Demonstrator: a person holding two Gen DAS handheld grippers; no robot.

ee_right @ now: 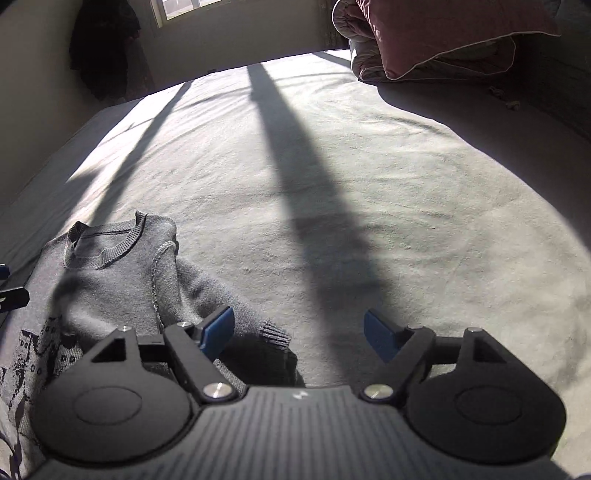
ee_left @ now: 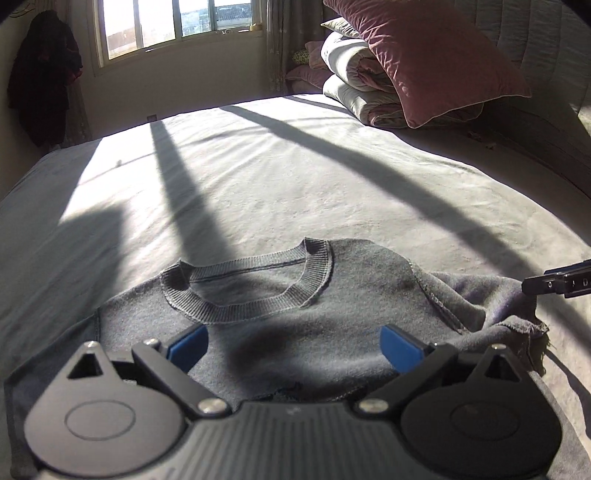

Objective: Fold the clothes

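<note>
The grey sweater (ee_left: 295, 306) lies flat on the bed (ee_left: 295, 177); left gripper (ee_left: 293, 343) gapes empty above its chest; right gripper (ee_right: 299, 332), wide and empty, straddles the sleeve cuff (ee_right: 275, 334); a shallow pinch could miss it or snag the sheet.

Hard sunlight from the far window (ee_left: 173, 22), long dark shadow bars across the bed (ee_left: 295, 155), fisheye-curved edges, dim corners

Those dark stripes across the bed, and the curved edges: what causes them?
Left wrist view: sun through the window throws long bar shadows over the bed sheet, glaring white between them. Right wrist view: the same stripes; the fisheye lens bows the bed's far edge and darkens the corners.
</note>
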